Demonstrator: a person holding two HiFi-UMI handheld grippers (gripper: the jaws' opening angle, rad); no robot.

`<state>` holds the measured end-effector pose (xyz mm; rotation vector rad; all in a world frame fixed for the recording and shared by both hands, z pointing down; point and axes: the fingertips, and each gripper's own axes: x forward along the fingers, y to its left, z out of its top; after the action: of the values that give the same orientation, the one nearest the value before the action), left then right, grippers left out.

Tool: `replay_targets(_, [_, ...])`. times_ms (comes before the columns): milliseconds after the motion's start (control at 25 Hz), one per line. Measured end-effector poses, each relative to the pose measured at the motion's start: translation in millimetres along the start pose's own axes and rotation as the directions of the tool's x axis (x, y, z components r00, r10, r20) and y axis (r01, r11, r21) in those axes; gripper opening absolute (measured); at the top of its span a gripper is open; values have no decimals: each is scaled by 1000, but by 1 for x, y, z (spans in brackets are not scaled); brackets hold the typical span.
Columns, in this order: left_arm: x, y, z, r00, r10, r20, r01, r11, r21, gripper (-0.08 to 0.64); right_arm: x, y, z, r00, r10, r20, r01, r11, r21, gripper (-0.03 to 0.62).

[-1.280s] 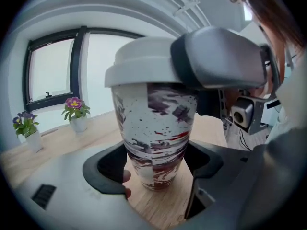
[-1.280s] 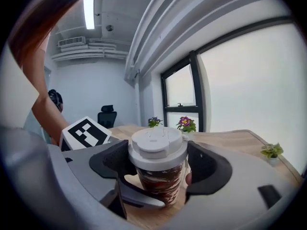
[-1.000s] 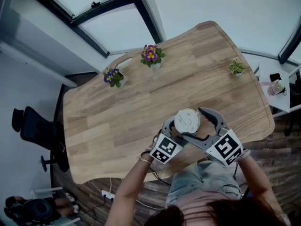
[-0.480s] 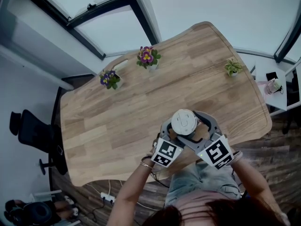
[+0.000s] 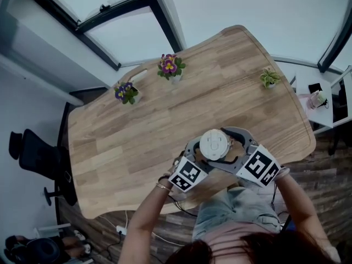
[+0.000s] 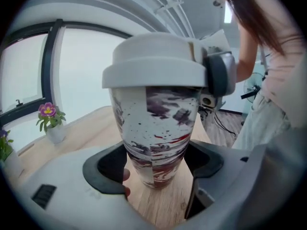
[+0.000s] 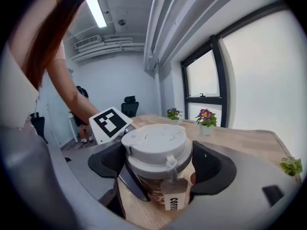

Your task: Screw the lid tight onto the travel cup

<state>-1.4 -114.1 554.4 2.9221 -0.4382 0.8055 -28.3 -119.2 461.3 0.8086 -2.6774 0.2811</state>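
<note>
The travel cup (image 6: pixel 153 123), white with dark and red splashes, stands near the table's front edge. Its white lid (image 5: pixel 214 145) sits on top, and a paper tag (image 7: pixel 173 198) hangs from it. My left gripper (image 6: pixel 154 169) is shut on the cup's lower body, with its pads against both sides. My right gripper (image 7: pixel 157 164) is shut on the lid (image 7: pixel 156 145) from the other side. One of its grey jaws shows at the lid's rim in the left gripper view. In the head view both grippers meet at the cup, the left gripper (image 5: pixel 203 157) low and the right gripper (image 5: pixel 229 147) higher.
On the wooden table (image 5: pixel 137 142) stand two pots of flowers (image 5: pixel 168 66) (image 5: pixel 125 92) at the far edge and a small green plant (image 5: pixel 268 78) at the far right. A black office chair (image 5: pixel 33 158) is on the floor at left, a white side table (image 5: pixel 324 100) at right.
The right gripper has swung round the lid, its marker cube moving up and to the right. The left gripper and the cup have stayed nearly in place.
</note>
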Motion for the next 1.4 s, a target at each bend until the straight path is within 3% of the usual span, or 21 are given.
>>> replay_targets(160, [-1, -2, 0, 999, -31, -10, 31, 999, 26, 353, 2, 2, 2, 1000, 23, -2, -23, 1000, -16, 383])
replay_targets(280, [-1, 1, 1, 999, 36, 2, -36, 999, 0, 354, 1, 0, 4, 996, -81, 45, 81, 997, 13, 382])
replay_targets(440, [0, 4, 1, 988, 157, 13, -156, 986, -67, 353, 0, -3, 4, 960, -268, 87, 261, 962, 79, 382])
replay_targets(520, [0, 4, 1, 982, 186, 14, -184, 979, -86, 353, 0, -3, 3, 952, -293, 91, 285, 954, 92, 383])
replay_targets(640, [-1, 3, 0, 989, 145, 19, -144, 987, -72, 353, -1, 0, 2, 973, -223, 66, 217, 972, 87, 382])
replay_targets(880, [-3, -6, -3, 999, -43, -17, 44, 998, 45, 353, -9, 5, 2, 999, -39, 6, 38, 999, 32, 382])
replay_targets(1040, [-2, -6, -2, 998, -50, -33, 52, 997, 52, 354, -7, 4, 1, 1000, 17, -21, -17, 1000, 26, 382])
replay_targets(1200, [-1, -2, -1, 999, 33, -12, -33, 999, 5, 354, -9, 1, 3, 994, -106, 35, 104, 993, 58, 382])
replay_targets(1400, [1, 2, -2, 990, 140, -15, -141, 989, -47, 354, -10, -2, 2, 958, -279, 69, 270, 956, 118, 382])
